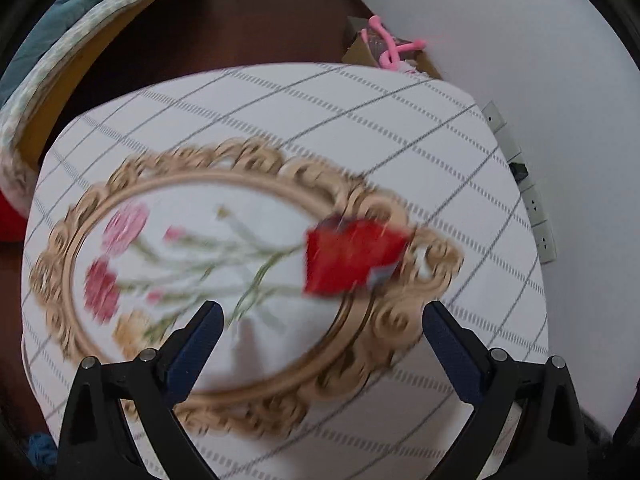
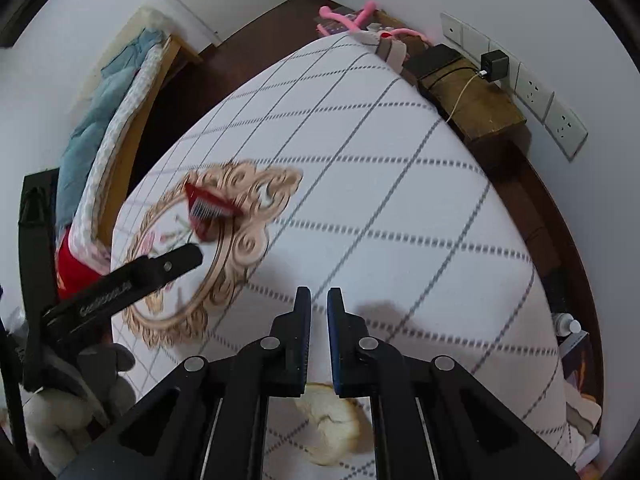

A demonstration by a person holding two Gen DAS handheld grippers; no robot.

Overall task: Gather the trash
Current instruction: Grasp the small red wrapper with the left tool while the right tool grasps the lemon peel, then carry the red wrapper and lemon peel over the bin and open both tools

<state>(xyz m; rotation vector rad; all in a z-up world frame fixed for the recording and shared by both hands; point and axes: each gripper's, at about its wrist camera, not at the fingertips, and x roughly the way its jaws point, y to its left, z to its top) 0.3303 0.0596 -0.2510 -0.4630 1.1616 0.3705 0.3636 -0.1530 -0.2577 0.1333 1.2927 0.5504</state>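
A red wrapper with a silvery inside lies on the right part of an oval flower mat with a gold scroll border, on the white checked tablecloth. My left gripper hovers open just short of the wrapper, nothing between its fingers. In the right wrist view the wrapper lies on the mat, and one left finger reaches in close below it. My right gripper is shut and empty over bare cloth. A pale, brown-edged lump like bread lies under it.
A bed with a blue quilt stands left of the table. A box with a pink object sits past the far edge. Wall sockets, a plugged charger, a wooden box and a bottle line the right side.
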